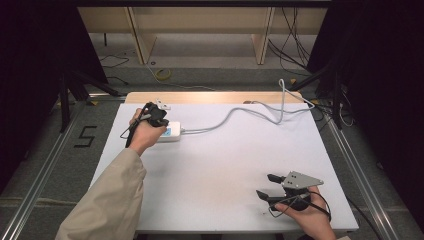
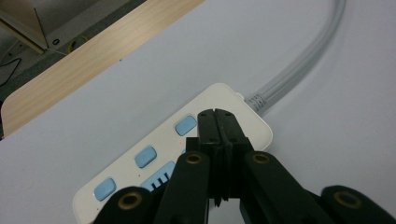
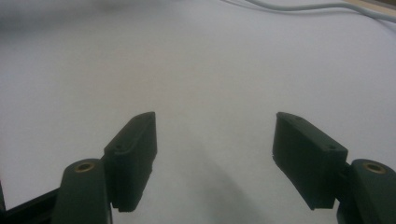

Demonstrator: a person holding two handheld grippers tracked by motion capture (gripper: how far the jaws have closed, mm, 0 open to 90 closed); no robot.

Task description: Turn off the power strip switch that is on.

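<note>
I read the left gripper (image 2: pixel 215 114) as fully clenched: its two black jaws meet with no gap and nothing between them. The closed tips sit over the white power strip (image 2: pixel 140 140), at the end where the grey cable (image 2: pixel 299 65) leaves the housing, just beside the nearest of the blue buttons (image 2: pixel 186 125). Whether the tips press on the housing or hover just above it I cannot tell.

The power strip (image 1: pixel 170 133) lies flat on the white desk (image 1: pixel 225 170), at its far left (partly covered by the left hand (image 1: pixel 142 132)). Its cable (image 1: pixel 235 112) runs across the far side of the desk towards the right.

I read the right gripper (image 1: pixel 267 186) as released: jaws spread wide, nothing between them, low over the bare desk near the right front corner, well apart from the power strip.
</note>
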